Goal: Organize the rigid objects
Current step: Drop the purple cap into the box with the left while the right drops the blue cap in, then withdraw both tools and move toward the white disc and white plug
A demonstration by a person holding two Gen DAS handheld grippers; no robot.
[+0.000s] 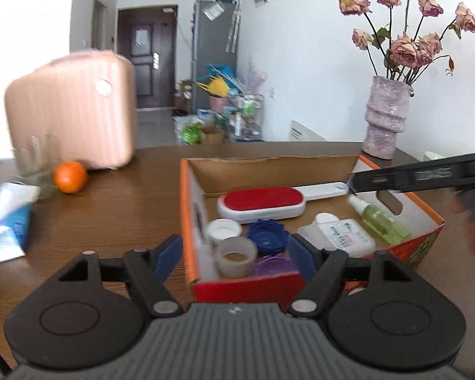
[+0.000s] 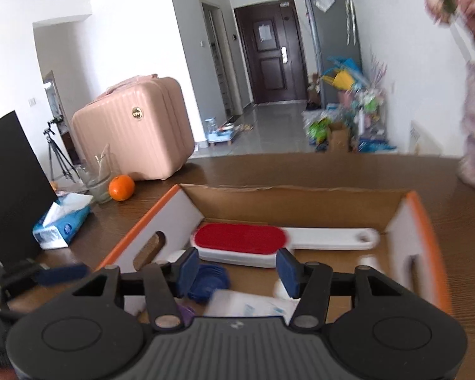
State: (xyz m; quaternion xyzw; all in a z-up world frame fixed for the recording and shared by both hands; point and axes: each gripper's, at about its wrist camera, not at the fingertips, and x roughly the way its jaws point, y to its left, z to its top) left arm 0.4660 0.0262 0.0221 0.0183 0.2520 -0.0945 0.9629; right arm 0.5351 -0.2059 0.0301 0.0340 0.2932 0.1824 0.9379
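The left gripper (image 1: 234, 250) stands spread and empty at the near left corner of the orange cardboard box (image 1: 186, 209). The red-and-white lint brush (image 2: 240, 242) lies inside, long axis left to right, just ahead of the right gripper (image 2: 237, 274), half-open, empty and nearer.

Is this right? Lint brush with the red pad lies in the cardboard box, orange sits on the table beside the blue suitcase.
Nearly. The suitcase is pink, not blue; the right wrist view shows it clearly. The rest holds: the lint brush with the red pad lies in the cardboard box, and the orange sits on the table beside the suitcase.
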